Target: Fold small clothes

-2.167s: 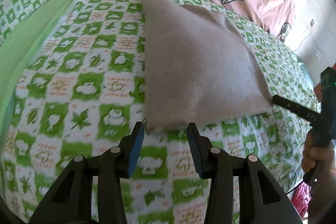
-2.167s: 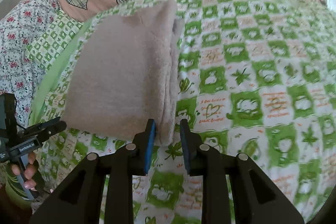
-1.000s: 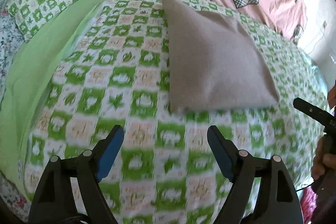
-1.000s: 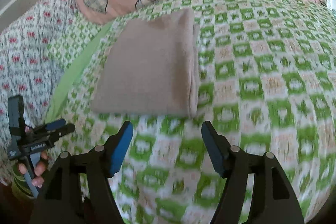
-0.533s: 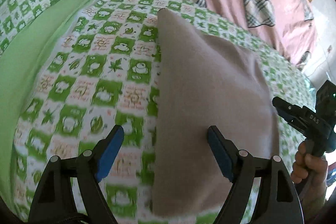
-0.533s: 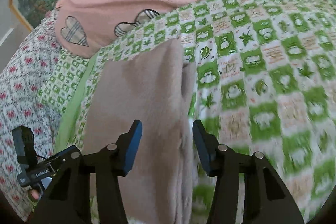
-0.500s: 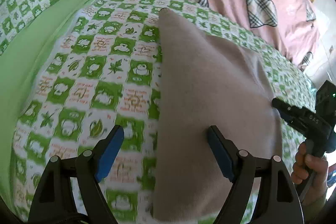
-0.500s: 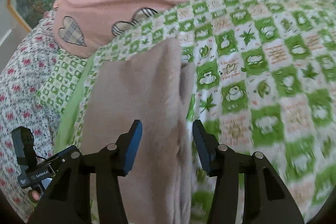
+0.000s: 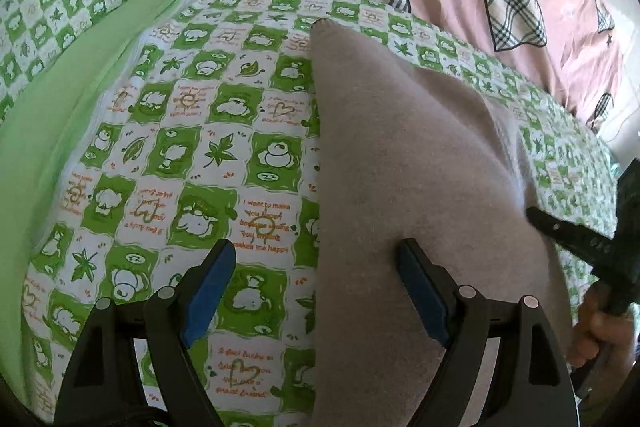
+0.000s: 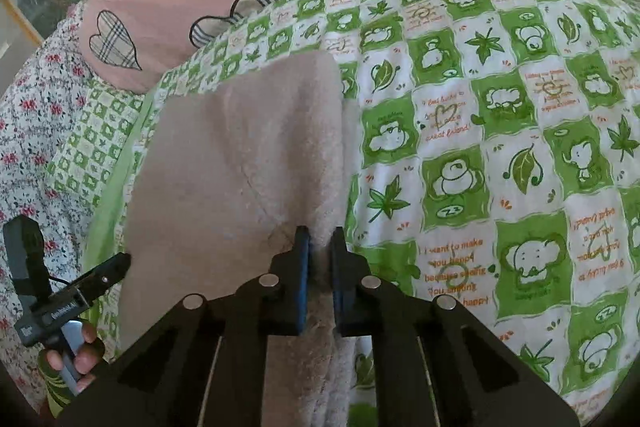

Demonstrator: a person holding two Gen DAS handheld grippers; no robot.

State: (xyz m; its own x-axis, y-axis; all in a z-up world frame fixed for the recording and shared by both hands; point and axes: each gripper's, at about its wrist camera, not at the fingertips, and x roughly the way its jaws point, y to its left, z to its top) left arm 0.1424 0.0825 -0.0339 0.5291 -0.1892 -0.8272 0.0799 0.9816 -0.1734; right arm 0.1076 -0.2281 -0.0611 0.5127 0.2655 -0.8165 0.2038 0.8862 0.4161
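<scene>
Green-and-white checked bedspread (image 9: 168, 155) covers the bed and carries the whole job; on it lies the beige fleece garment (image 9: 400, 163), already folded into a thick pad, its stacked open edges along my right side. My worry is that stack: my right gripper (image 10: 318, 259) has its fingers clamped on only a narrow bite of the layered edge, so I judge a lift could peel the top layers away and leave the lower ones behind, undoing the fold. The fleece looks soft and slack, so one-sided pulling may also drag the pad askew across the bedspread. My left gripper (image 9: 316, 287) has its fingers spread wide, straddling the garment's left edge, one finger over the fleece, the other over the bedspread, pressing nothing; if it shuts there it may catch bedspread along with the fleece.

Against a second ago, both grippers have come in from the bare bedspread short of the garment, and the right fingers have just been closing, with fleece now between them.
</scene>
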